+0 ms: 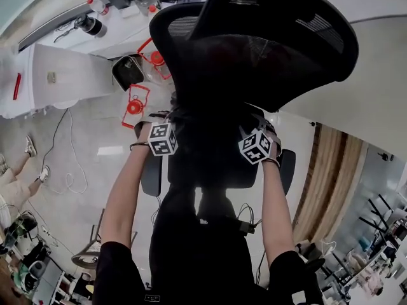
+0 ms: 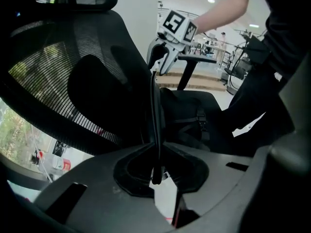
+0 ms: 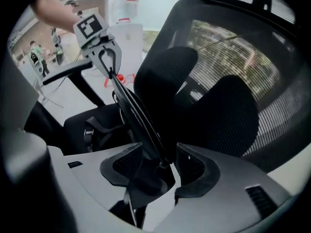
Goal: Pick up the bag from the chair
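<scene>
A black bag (image 2: 190, 114) lies on the seat of a black mesh office chair (image 1: 267, 37); in the head view it merges with the dark seat. Its black strap (image 2: 155, 106) is stretched between my two grippers. My left gripper (image 2: 156, 173) is shut on one end of the strap, over the seat's left side (image 1: 158, 118). My right gripper (image 3: 163, 165) is shut on the other end of the strap (image 3: 133, 111), over the seat's right side (image 1: 259, 124). Each gripper shows in the other's view: the right gripper (image 2: 164, 57) and the left gripper (image 3: 104, 57). The bag (image 3: 95, 125) sits below the strap.
The chair's tall mesh back (image 3: 233, 81) stands right behind both grippers, and its armrests (image 1: 151, 173) flank the seat. A white desk (image 1: 63, 75), a black bin (image 1: 127, 72), red items (image 1: 135, 103) and cables lie on the floor left. A person's legs (image 1: 16, 176) show far left.
</scene>
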Tool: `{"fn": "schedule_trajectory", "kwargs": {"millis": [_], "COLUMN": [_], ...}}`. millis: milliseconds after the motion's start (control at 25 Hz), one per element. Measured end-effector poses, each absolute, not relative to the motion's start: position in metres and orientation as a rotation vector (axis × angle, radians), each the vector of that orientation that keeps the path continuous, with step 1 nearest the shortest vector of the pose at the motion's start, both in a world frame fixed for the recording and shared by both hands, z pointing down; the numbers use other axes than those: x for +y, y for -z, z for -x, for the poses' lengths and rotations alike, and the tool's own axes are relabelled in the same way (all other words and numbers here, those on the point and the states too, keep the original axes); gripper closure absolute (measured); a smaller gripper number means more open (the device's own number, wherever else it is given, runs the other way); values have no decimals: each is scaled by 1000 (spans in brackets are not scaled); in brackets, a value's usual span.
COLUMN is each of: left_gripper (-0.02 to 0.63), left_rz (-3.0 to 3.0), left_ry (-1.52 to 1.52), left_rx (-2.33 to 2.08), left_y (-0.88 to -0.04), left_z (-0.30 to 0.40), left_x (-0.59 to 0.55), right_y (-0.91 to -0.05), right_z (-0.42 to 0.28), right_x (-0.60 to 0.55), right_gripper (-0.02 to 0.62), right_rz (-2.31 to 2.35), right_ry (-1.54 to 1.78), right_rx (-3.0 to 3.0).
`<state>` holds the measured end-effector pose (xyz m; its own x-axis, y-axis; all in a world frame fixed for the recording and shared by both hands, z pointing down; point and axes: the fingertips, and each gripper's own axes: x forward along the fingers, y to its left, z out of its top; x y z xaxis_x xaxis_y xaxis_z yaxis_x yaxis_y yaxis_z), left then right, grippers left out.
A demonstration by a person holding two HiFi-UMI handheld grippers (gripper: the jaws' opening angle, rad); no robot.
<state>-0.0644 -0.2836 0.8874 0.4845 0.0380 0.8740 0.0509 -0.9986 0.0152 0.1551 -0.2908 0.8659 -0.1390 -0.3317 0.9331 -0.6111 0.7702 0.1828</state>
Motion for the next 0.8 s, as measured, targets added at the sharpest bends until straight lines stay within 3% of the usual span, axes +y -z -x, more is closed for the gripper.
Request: {"fn": "schedule_trajectory", "kwargs": {"millis": [280,440,520,800], "left_gripper": [563,563,563,565], "left_rz": [2718,2721,2728,2711], "left_ry": [1568,1575,1584,1575], "left_rx": [-77,-34,15,116], "left_y": [-886,-887,-886,-869], "left_z": [67,65,66,61], "left_x": [-284,-284,-287,-302], "right_y": [-907,-914,-911,-891], "right_z": [-154,-159,-160,-161], "right_x": [-290,-292,-294,-280], "right_gripper": [386,442,506,544], "right_rz": [-575,-647,-686,-757], "right_ry": [-270,-300,-291,-297], "right_rx": [-1696,-1659,-1662,-1721]}}
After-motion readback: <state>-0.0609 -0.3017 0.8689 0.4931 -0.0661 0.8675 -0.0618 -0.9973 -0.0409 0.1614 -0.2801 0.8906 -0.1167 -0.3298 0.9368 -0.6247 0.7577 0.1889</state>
